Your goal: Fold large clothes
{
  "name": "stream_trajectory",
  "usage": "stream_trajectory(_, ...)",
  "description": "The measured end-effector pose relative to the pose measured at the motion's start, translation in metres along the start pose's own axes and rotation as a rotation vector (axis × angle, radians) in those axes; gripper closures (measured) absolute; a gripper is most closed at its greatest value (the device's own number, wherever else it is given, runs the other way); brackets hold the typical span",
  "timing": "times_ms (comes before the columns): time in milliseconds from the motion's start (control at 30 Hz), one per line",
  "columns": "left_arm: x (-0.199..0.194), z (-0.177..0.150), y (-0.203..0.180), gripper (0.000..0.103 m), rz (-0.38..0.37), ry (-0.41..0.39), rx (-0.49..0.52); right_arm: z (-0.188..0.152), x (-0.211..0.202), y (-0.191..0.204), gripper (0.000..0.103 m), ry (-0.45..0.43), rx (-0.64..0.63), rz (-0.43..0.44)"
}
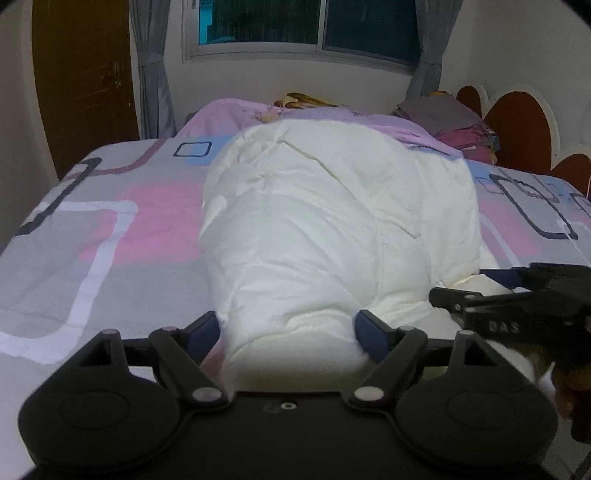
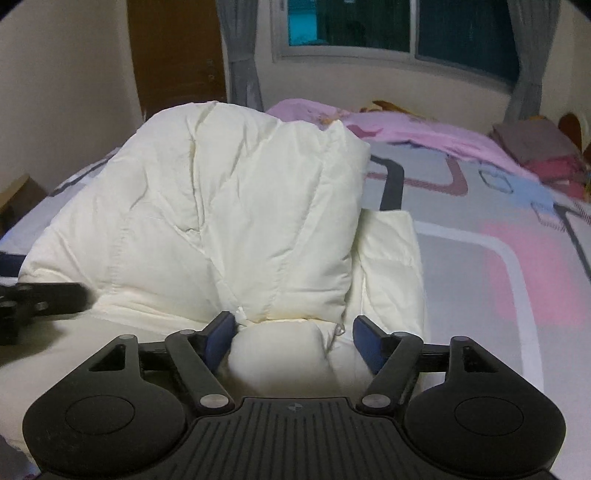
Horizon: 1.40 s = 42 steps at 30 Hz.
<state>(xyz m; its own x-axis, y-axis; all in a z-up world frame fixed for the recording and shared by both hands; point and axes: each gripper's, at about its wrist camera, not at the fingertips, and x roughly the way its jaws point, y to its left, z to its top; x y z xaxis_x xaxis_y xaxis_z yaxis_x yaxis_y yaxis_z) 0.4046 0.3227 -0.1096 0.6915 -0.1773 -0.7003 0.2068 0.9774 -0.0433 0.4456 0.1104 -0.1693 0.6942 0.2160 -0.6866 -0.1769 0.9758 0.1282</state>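
A white puffy jacket [image 1: 332, 221] lies folded in a thick bundle on the bed [image 1: 92, 240]. My left gripper [image 1: 288, 332] stands wide at its near end. A roll of the fabric fills the gap and brushes both blue pads [image 1: 371, 334] without looking squeezed. In the right wrist view the jacket [image 2: 221, 221] rises as a tall fold, with a flat panel [image 2: 391, 258] beside it. My right gripper [image 2: 295, 334] is open around a small bulge of fabric, which touches only the left pad [image 2: 221, 334]. Each gripper shows in the other's view: the right [image 1: 458, 286] and the left [image 2: 44, 280].
The bedsheet [image 2: 498, 258] has grey, pink and white shapes. A lilac blanket [image 1: 229, 114] and a stack of folded clothes [image 1: 443, 118] lie at the far end near the headboard [image 1: 517, 129]. Behind are a window [image 1: 295, 26], curtains and a brown door [image 1: 81, 74].
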Motion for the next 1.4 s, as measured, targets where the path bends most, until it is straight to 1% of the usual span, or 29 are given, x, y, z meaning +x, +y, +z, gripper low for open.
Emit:
stream_trajectory(100,-0.016,-0.007,-0.003,0.024,0.010,-0.015,0.020,0.000,-0.010,-0.003,0.032,0.004,0.027,-0.001)
stream_trajectory(200,-0.021,-0.017,-0.005,0.024,0.025,-0.017,0.037,0.007,-0.028,-0.004,0.032,-0.026,0.063,0.002)
stream_trajectory(267,-0.019,-0.022,-0.005,0.024,0.036,-0.007,0.025,0.007,-0.048,0.000,0.032,-0.057,0.068,0.000)
stream_trajectory(333,-0.016,-0.025,-0.002,0.024,0.039,0.004,-0.011,0.004,-0.068,0.007,0.032,-0.089,0.050,-0.009)
stream_trajectory(367,-0.015,-0.025,-0.001,0.023,0.040,0.006,-0.019,0.000,-0.073,0.009,0.032,-0.091,0.042,-0.015)
stream_trajectory(433,-0.013,-0.026,-0.003,0.022,0.046,0.004,-0.010,-0.011,-0.069,0.013,0.032,-0.056,0.013,-0.032)
stream_trajectory(467,-0.011,-0.026,-0.004,0.022,0.047,0.004,-0.005,-0.018,-0.063,0.014,0.032,-0.035,-0.010,-0.053)
stream_trajectory(533,-0.005,-0.028,-0.006,0.019,0.051,0.009,0.008,-0.027,-0.051,0.014,0.032,-0.008,-0.032,-0.066)
stream_trajectory(600,0.000,-0.029,-0.007,0.018,0.052,0.016,0.008,-0.029,-0.041,0.010,0.032,0.011,-0.025,-0.068)
stream_trajectory(667,0.000,-0.027,-0.006,0.018,0.054,0.026,-0.001,-0.023,-0.043,0.008,0.032,0.028,-0.002,-0.058)
stream_trajectory(733,-0.005,-0.023,-0.006,0.018,0.054,0.022,0.012,-0.017,-0.052,0.004,0.032,0.012,0.026,-0.038)
stream_trajectory(767,-0.008,-0.020,-0.006,0.020,0.050,0.020,0.017,-0.011,-0.059,0.001,0.032,-0.014,0.051,-0.024)
stream_trajectory(833,-0.016,-0.014,-0.004,0.021,0.040,0.017,0.002,0.004,-0.067,0.000,0.032,-0.067,0.062,-0.026)
stream_trajectory(900,-0.024,-0.006,-0.002,0.021,0.024,-0.009,-0.012,0.016,-0.069,0.001,0.032,-0.107,0.051,-0.037)
stream_trajectory(933,-0.028,-0.001,-0.001,0.021,0.022,-0.027,-0.013,0.024,-0.068,-0.001,0.038,-0.125,0.053,-0.040)
stream_trajectory(967,-0.032,0.006,0.001,0.021,0.020,-0.050,-0.009,0.031,-0.066,-0.001,0.048,-0.137,0.055,-0.038)
stream_trajectory(1000,-0.032,0.012,0.001,0.021,0.023,-0.066,-0.006,0.038,-0.062,-0.002,0.065,-0.139,0.057,-0.040)
stream_trajectory(1033,-0.031,0.018,0.004,0.022,0.028,-0.078,-0.004,0.044,-0.058,-0.003,0.068,-0.146,0.068,-0.044)
stream_trajectory(1167,-0.008,0.041,0.015,0.030,0.061,-0.092,-0.039,0.061,-0.041,-0.007,0.068,-0.159,0.097,-0.050)
stream_trajectory(1233,0.006,0.050,0.020,0.032,0.059,-0.092,-0.057,0.069,-0.035,-0.002,0.068,-0.168,0.079,-0.056)
stream_trajectory(1333,0.030,0.061,0.019,0.031,0.068,-0.098,-0.043,0.081,-0.020,0.002,0.068,-0.163,0.057,-0.075)
stream_trajectory(1400,0.045,0.063,0.018,0.031,0.073,-0.095,-0.034,0.082,-0.001,0.004,0.068,-0.137,0.031,-0.113)
